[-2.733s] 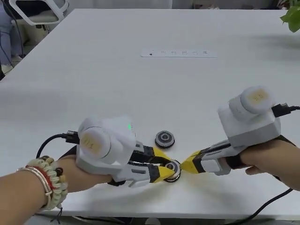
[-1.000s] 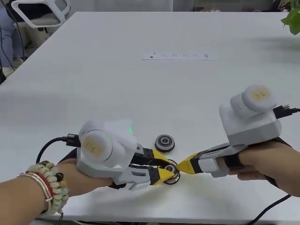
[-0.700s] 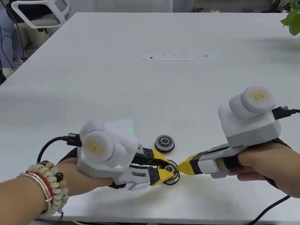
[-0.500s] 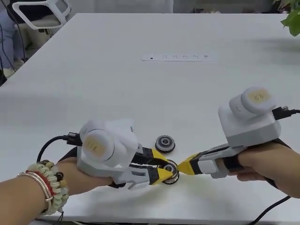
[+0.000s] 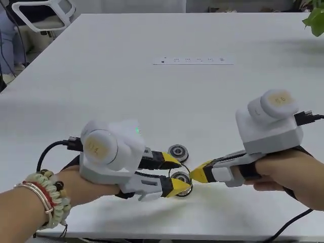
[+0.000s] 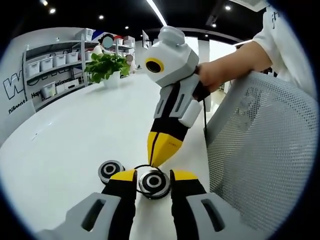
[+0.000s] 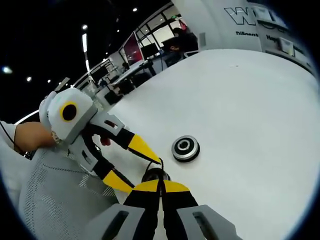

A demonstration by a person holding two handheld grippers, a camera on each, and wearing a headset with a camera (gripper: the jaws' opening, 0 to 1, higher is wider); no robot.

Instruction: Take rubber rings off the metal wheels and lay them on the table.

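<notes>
A metal wheel (image 5: pixel 180 179) (image 6: pixel 154 183) sits between the yellow fingertips of my left gripper (image 5: pixel 180 173) (image 6: pixel 154 176), which is shut on it just above the table. My right gripper (image 5: pixel 194 175) (image 7: pixel 160 185) meets it from the right, jaws shut on a thin black rubber ring (image 6: pixel 143 167) (image 7: pixel 160 161). The ring is stretched out as a loop from the wheel's rim. A second metal wheel (image 5: pixel 177 151) (image 6: pixel 110 171) (image 7: pixel 185 148), with its black ring on, lies flat on the white table (image 5: pixel 152 96) just beyond.
A white power strip (image 5: pixel 193 61) lies in the middle of the table farther back. A green plant (image 5: pixel 315 19) stands at the far right corner and a white chair (image 5: pixel 43 12) at the far left. A cable (image 5: pixel 48 152) trails from the left gripper.
The right gripper has drawn back slightly to the right and the black ring now stands out as a loop from the wheel. The left gripper has shifted a little left and rolled.
</notes>
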